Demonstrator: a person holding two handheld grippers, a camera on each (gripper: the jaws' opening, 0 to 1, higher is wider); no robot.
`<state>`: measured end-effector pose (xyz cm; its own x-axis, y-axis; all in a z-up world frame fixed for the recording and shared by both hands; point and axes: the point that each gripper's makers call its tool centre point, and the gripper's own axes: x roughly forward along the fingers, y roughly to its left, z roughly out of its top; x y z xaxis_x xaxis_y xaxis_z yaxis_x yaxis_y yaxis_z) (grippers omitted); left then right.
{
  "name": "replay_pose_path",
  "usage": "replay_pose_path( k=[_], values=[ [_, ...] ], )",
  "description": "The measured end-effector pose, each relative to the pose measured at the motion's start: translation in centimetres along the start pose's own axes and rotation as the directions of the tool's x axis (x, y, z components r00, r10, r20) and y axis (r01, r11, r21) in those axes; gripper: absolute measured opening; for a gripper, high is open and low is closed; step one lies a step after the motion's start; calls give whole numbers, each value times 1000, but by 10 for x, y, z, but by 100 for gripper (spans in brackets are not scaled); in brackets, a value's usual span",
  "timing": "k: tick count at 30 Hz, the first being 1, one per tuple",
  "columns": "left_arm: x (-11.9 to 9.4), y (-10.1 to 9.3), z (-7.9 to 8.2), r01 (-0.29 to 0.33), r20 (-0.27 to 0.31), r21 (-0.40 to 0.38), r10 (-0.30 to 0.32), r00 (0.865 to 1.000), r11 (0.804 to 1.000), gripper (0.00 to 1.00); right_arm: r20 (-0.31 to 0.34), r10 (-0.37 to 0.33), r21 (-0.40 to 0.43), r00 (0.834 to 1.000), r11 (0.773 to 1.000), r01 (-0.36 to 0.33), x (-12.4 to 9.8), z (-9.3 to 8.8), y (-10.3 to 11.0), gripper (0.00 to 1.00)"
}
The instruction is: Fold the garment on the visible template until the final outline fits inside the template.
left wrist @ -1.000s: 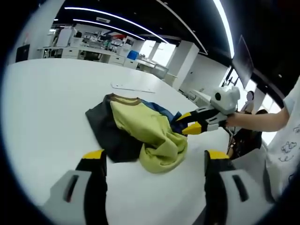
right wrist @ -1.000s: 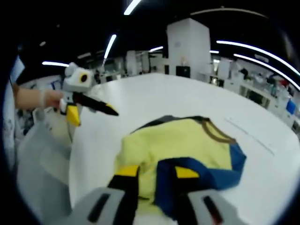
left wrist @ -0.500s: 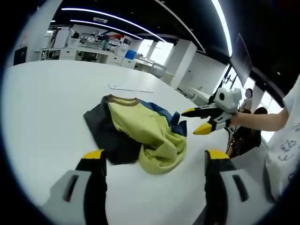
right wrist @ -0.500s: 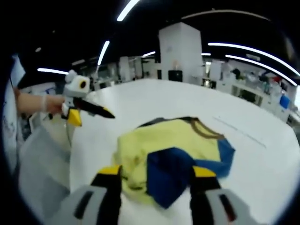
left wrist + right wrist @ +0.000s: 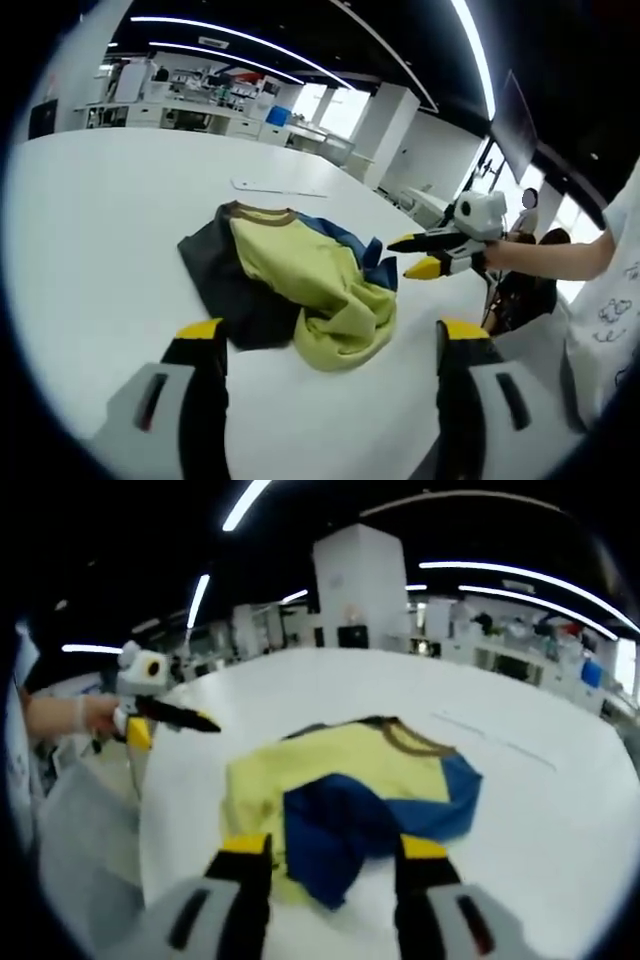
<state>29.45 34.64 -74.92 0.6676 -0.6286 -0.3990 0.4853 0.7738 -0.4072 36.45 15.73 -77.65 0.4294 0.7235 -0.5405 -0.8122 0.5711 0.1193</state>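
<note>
The crumpled garment [image 5: 300, 285] lies ahead of the wide-spread left gripper [image 5: 325, 340], just beyond the empty, parted right gripper [image 5: 325, 848].

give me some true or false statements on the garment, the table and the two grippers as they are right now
1. The garment lies spread flat and smooth. False: it is bunched, with folds.
2. The garment has yellow, blue and dark parts. True.
3. The right gripper is clamped on the blue sleeve. False: its jaws stand apart, holding nothing.
4. The left gripper is open, over the white table. True.
5. A brown collar shows on the garment. True.
</note>
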Motion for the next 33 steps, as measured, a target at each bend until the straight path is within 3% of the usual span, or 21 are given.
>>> replay_pose_path(
  k=[8,13,24,33],
  values=[
    [-3,2,-2,-9,5,-8,9,1000,1000,83,-13,-19,36,1000,999,19,8,-8,-6,24],
    [-5,7,-4,-14,6,-13,14,1000,1000,83,-35,-23,66,999,997,25,8,-12,-6,1],
    [-2,4,-2,-7,1,-3,7,1000,1000,83,-21,-45,94,999,994,46,-11,-9,-15,0],
    [3,5,-3,2,-8,2,-2,1000,1000,83,7,-103,134,995,986,101,-53,-8,-30,0]
  ],
)
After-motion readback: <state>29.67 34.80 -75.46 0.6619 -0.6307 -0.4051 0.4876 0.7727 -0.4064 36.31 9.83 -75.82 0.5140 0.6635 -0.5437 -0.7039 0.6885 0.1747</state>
